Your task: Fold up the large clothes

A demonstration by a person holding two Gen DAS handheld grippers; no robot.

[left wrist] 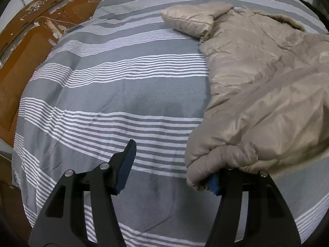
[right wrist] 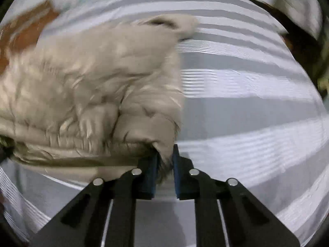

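Your beige puffer jacket lies on the grey-and-white striped duvet, spread toward the duvet's right side in the left wrist view, with one sleeve reaching out past the jacket's far end.

Your right gripper has its jaws clamped on a corner of the jacket's near edge — padded fabric is pinched between the blue pads. Your left gripper stands with its jaws wide apart: the jacket's near bunched hem drapes over one pad, the other pad is clear of it, so nothing is gripped there.

By my reading you are at the start of a fold, one corner secured. The right view is blurred, so the grip's depth is hard to judge. Next, close the left jaws on the hem beside the jacket's near corner, then lift both corners together — evenly, since the padding looks slippery and bulky.
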